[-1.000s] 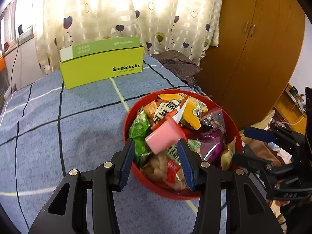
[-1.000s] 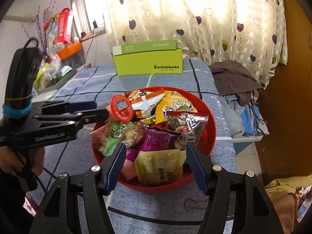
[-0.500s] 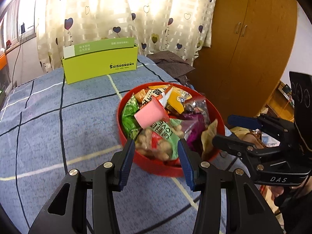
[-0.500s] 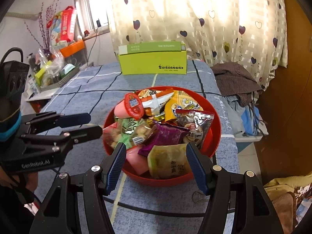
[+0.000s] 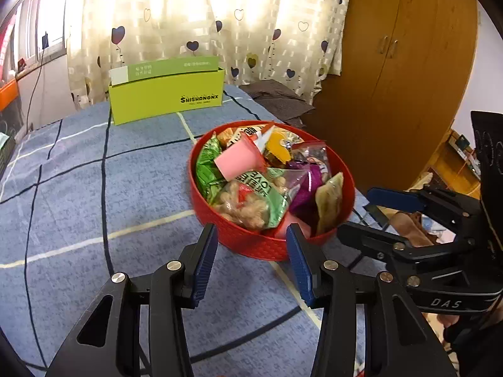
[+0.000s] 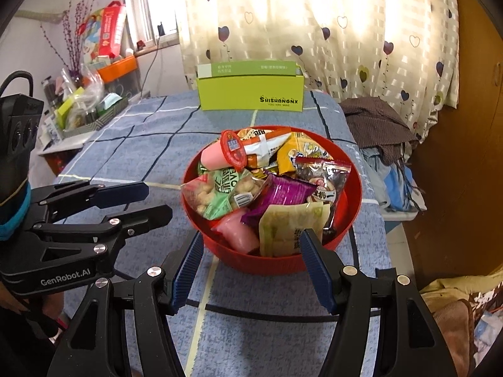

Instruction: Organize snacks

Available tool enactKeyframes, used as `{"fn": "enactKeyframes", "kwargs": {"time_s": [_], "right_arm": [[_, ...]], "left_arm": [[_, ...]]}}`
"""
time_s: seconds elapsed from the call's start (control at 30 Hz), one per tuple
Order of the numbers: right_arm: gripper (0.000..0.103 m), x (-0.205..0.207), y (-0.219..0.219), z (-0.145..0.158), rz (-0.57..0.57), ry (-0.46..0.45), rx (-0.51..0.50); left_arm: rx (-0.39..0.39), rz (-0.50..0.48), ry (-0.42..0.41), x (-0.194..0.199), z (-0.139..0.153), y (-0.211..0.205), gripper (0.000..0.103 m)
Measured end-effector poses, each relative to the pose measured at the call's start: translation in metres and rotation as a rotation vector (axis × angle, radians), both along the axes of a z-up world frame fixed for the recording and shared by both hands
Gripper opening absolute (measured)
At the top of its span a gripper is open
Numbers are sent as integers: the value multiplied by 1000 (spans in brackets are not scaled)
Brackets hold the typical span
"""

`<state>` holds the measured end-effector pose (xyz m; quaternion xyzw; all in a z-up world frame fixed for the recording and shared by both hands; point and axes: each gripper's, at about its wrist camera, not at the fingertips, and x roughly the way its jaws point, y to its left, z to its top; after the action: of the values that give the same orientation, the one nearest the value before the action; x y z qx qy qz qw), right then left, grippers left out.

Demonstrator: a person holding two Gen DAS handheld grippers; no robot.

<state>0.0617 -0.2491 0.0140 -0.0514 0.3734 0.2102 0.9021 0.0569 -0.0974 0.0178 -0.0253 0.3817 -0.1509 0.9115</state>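
Sitting on a blue checked bed cover (image 5: pixel 78 188), near its right edge, a red bowl (image 5: pixel 251 245) is heaped with snack packets. On top lie a pink jelly cup (image 6: pixel 220 154) with a red foil lid, a green peanut packet (image 6: pixel 223 193), a purple packet (image 6: pixel 276 198), a yellow packet (image 6: pixel 295 154), and a pale green pouch (image 6: pixel 289 229) leaning against the near rim. A lime-green box (image 5: pixel 166 97) stands upright at the far edge of the cover, well apart from the bowl, before a heart-patterned curtain (image 5: pixel 220 15).

Both grippers hang above the cover on the near side of the bowl, tilted downward toward it. The left gripper (image 5: pixel 251 251) has its jaws moderately parted, nothing between them, blue pads clear of the bowl. The right gripper (image 6: pixel 251 257) has its jaws spread wider, framing the bowl's near wall without touching it, and holds nothing. Each gripper shows at the side of the other's view.
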Motion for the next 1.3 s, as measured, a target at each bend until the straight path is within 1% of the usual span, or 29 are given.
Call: {"fn": "enactKeyframes", "kwargs": {"time_s": [0.17,0.53,1.3], "right_arm": [[63,-3,4,0,5,1,-3],[63,-5,3,-4,-6,11,-2],[63,3,-4,-10,-27,36,7]], "left_arm": [[12,6,-7,-6,-1,-3,47],[5,10,1,-12,-2,-4,47],[3,9,13,-7,-4,-8,47]]}}
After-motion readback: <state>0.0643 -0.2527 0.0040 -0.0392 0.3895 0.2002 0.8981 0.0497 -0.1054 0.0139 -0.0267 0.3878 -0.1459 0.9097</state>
